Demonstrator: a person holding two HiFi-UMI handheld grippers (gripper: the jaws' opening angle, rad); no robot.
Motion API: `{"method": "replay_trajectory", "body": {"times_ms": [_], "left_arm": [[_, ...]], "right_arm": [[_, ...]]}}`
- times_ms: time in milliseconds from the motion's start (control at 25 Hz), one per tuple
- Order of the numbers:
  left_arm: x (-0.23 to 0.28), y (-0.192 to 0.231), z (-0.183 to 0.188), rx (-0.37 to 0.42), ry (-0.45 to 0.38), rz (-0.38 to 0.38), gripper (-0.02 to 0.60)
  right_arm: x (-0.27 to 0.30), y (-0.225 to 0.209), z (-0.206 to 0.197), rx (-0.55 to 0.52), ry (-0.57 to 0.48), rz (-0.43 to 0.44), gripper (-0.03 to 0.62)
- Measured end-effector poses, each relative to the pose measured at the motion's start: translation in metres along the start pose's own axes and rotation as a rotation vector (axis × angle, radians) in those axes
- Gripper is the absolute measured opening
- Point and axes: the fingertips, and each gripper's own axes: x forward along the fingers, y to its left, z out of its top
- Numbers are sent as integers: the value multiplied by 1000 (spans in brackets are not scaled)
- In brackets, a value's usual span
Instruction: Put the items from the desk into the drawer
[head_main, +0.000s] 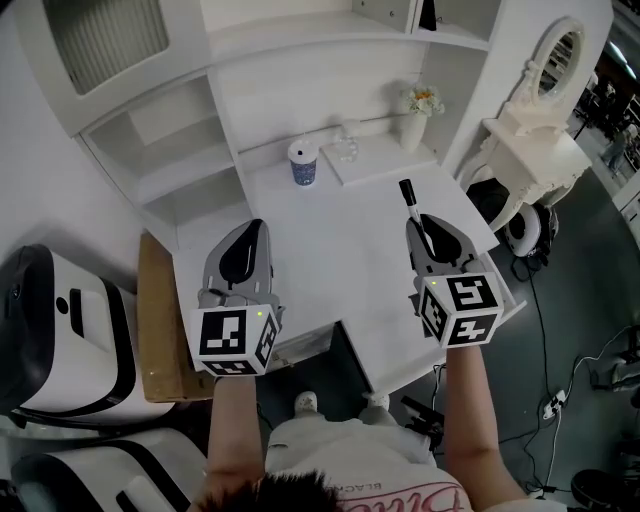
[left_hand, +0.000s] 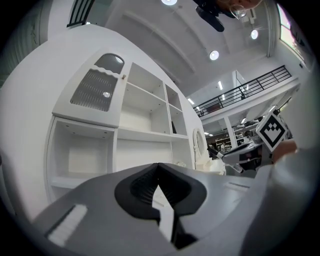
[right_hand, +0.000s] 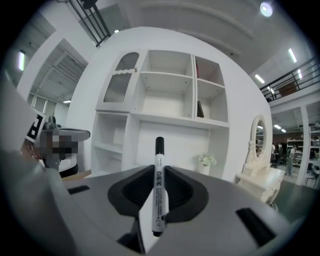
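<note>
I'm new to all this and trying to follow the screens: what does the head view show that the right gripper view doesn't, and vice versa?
Only the head view: the cup standing on the white desk. Only the right gripper view: the print on the marker, and how the jaws of the right tool clamp its barrel. Both: the marker, the flower vase and the mirror.

Dark print on the white marker (right_hand: 158, 187) barrel, pink script on the person's shirt (head_main: 400, 492), blue label on the cup (head_main: 303, 164), none legible.
</note>
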Motion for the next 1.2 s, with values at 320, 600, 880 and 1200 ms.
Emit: {"method": "replay_trajectory", "body": {"times_ms": [320, 600, 880, 1200], "left_arm": [[25, -36, 0, -10, -1, -47, 9], [39, -65, -23, -24, 56, -78, 9], [42, -88, -53, -50, 121, -89, 9], [40, -103, -83, -69, 182, -88, 9]], "right_arm": [[-34, -50, -10, 1, -4, -80, 72], [-48, -67, -70, 53, 94, -82, 72], [-55, -68, -122, 93, 198, -47, 71], [-54, -46, -199, 183, 358, 34, 72]]}}
